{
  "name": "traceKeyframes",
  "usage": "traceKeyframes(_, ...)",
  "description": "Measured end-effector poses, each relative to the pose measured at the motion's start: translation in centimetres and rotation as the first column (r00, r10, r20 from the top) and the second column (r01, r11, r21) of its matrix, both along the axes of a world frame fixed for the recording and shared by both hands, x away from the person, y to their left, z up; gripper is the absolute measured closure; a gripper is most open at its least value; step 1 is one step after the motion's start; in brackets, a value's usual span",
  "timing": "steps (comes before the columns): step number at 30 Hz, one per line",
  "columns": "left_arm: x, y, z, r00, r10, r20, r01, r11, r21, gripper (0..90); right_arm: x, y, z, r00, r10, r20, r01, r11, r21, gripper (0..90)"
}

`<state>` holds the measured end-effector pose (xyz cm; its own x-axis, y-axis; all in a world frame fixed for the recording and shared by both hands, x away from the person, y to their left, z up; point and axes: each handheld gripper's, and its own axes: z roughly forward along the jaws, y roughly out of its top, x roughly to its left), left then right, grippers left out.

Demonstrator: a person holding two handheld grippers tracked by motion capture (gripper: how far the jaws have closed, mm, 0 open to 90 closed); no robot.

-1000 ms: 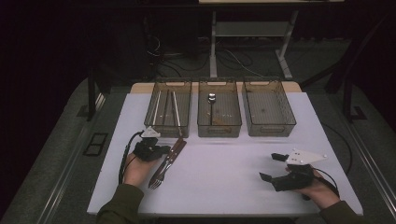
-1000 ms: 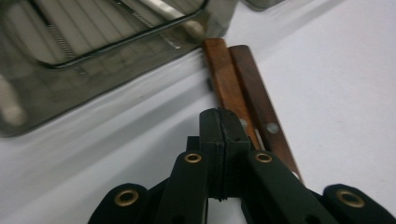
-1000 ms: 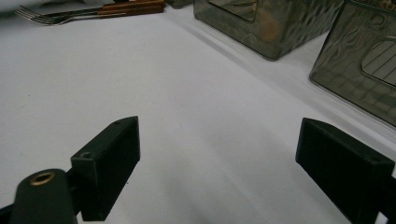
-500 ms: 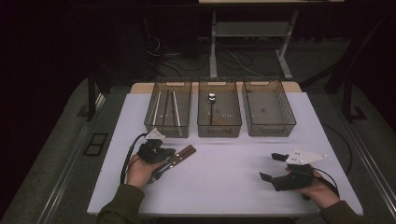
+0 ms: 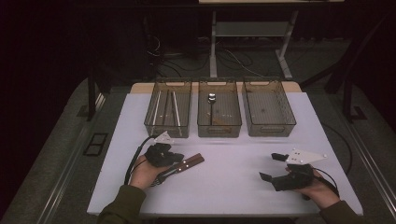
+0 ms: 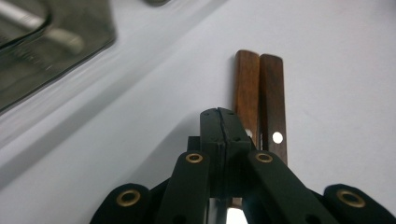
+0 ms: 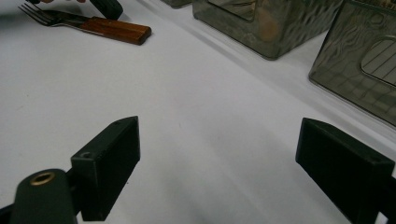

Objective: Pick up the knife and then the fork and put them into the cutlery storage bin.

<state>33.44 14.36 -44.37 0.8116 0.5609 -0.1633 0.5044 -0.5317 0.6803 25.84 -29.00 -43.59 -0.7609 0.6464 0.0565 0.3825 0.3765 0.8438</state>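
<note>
Nearest, in front of the middle bin [image 5: 219,133] and off to its right: right gripper [image 5: 272,166], held in a hand just above the white table [image 5: 233,191]. Jaws spread wide, bare tabletop between them in the right gripper view [image 7: 219,154].

In front of the middle bin and off to its left: left gripper [image 5: 176,161], also in a hand, pointing toward the table's centre. Jaws pressed together, seam closed in the left gripper view [image 6: 219,114]. Cannot tell whether anything thin is pinched.

Right against that gripper, low on the table: two wooden-handled utensils [image 5: 189,163], side by side and touching, brown handles [image 6: 261,93] running out past the closed jaw tips. Fork tines [image 7: 35,14] at the other end, noted in the right gripper view.

Farther back: middle bin, clear-walled, with a spoon [image 5: 211,99] inside, bowl at the far end. Just left of it, left bin [image 5: 167,130] with long pale metal pieces [image 5: 166,107] lying lengthwise. Just right of it, right bin [image 5: 271,130].
</note>
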Motion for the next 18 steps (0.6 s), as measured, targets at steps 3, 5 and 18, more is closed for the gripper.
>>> traceKeyframes(3, -0.2, -0.5, 0.2, 0.9997, -0.024, 0.002, 0.024, 0.9997, 0.004, 89.1, 0.0, 0.0, 0.0, 1.0, 0.0, 0.0, 0.0, 1.0, 0.0, 13.5)
traceKeyframes(5, -0.3, -0.7, 0.2, 0.9992, -0.039, 0.0, 0.039, 0.9992, 0.002, 89.2, 0.0, 0.0, 0.0, 1.0, 0.0, 0.001, 0.0, 1.0, 0.0, 13.5)
traceKeyframes(18, -2.5, 0.5, 2.1, 0.997, -0.056, 0.053, 0.058, 0.9973, -0.044, 75.4, 0.0, -0.1, 0.0, 1.0, -0.004, -0.001, 0.004, 1.0, 0.002, 13.5)
